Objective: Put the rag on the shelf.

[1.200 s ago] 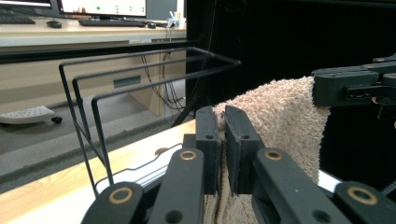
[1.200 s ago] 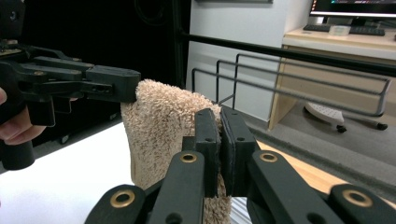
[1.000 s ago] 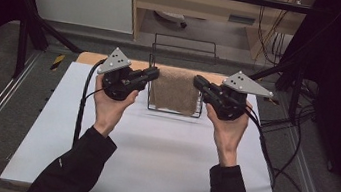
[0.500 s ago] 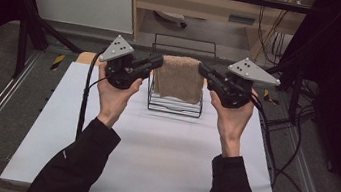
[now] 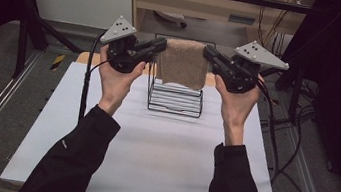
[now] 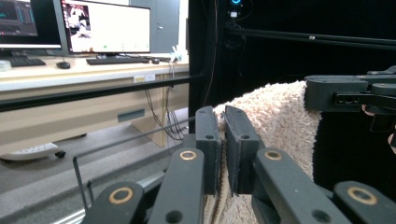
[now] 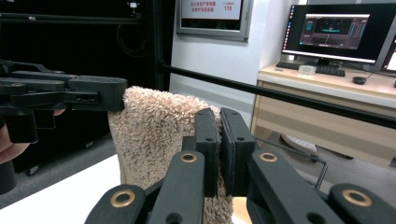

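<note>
**Towel held up over the wire rack**

The white table (image 5: 150, 154) spans the high view. At twelve o'clock on it stands the wire rack (image 5: 175, 99). Above the rack hangs the beige towel (image 5: 183, 62), stretched between both tools. The left gripper (image 5: 157, 48) is clenched on its nine-o'clock corner, the right gripper (image 5: 210, 54) on its three-o'clock corner.
</note>
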